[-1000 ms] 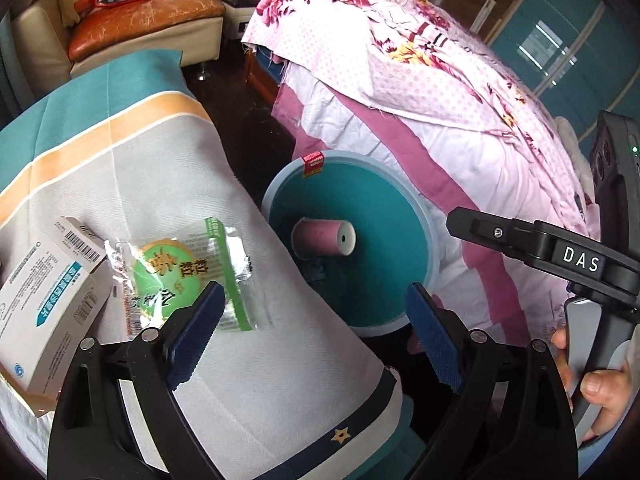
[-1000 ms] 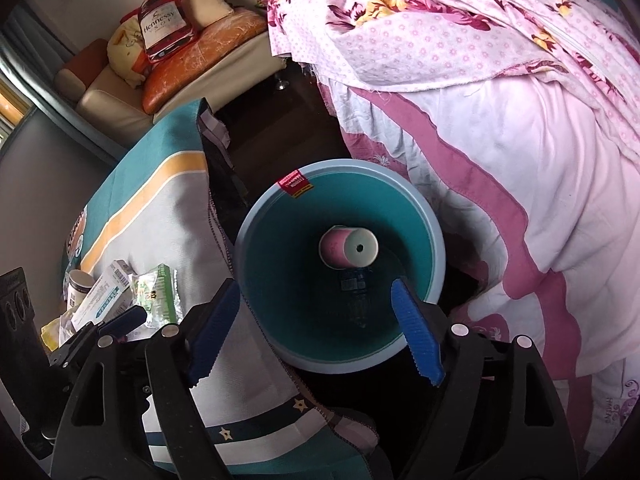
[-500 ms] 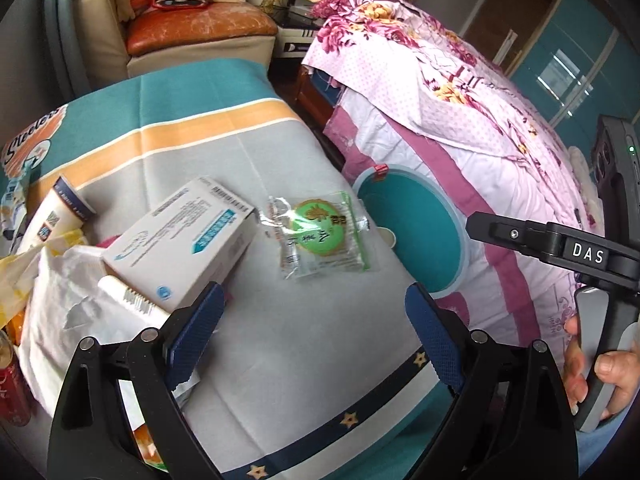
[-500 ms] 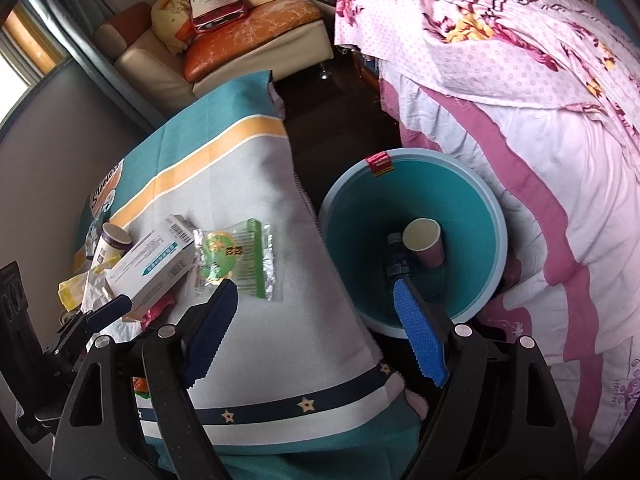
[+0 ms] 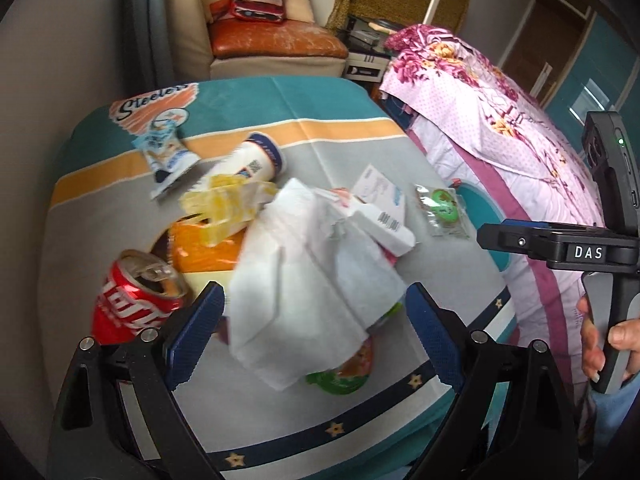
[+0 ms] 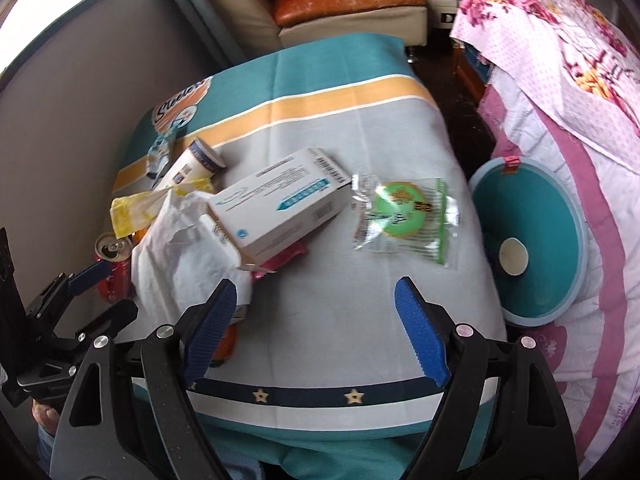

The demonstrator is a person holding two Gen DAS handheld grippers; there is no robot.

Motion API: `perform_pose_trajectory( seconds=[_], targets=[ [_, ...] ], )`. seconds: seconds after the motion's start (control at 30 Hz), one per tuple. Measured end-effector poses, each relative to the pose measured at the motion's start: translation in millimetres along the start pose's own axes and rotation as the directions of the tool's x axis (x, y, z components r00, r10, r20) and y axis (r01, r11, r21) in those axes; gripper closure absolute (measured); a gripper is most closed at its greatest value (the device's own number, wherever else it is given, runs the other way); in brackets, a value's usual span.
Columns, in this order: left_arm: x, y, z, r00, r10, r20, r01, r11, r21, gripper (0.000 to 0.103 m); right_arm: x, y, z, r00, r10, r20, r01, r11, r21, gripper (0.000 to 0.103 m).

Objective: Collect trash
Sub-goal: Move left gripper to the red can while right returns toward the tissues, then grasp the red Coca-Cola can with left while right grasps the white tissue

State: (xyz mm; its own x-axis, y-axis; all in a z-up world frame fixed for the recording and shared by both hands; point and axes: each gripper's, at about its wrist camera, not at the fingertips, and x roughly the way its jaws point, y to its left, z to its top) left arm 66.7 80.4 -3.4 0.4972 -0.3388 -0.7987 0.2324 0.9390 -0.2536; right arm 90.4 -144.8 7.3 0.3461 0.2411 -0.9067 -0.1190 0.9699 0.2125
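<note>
Right wrist alone — paper cup (image 6: pixel 513 256) inside teal bin (image 6: pixel 560 240); both grippers' fingers wide apart, empty.

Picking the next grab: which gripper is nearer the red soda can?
Left. The left gripper hangs over the trash pile with the red soda can just beside its finger; the right gripper is farther, over bare cloth beyond the white paper.

Soft daylight, even; I see bright window (image 6: pixel 48 4) blown out far upper left of my right tongs. Motion blur smears white paper (image 5: pixel 312 280) between left tongs' jaws. Strong fisheye bending and dark vignette at corners. Shadows faint.
</note>
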Motion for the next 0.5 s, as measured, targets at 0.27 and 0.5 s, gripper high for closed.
perform_pose_trajectory(
  seconds=[0.27, 0.5],
  targets=[
    [-10.8, 77.4, -20.8, 0.995, 0.095, 0.002, -0.095, 0.994, -0.051, 0.011, 32.0, 75.8, 4.6, 0.997, 0.010, -0.077, -0.022, 0.987, -0.156, 0.024],
    [1.0, 110.6, -30.1, 0.994, 0.107, -0.026, -0.108, 0.993, -0.055, 0.011, 59.7, 102.9, 14.4, 0.992, 0.009, -0.122, -0.033, 0.980, -0.198, 0.021]
  ],
)
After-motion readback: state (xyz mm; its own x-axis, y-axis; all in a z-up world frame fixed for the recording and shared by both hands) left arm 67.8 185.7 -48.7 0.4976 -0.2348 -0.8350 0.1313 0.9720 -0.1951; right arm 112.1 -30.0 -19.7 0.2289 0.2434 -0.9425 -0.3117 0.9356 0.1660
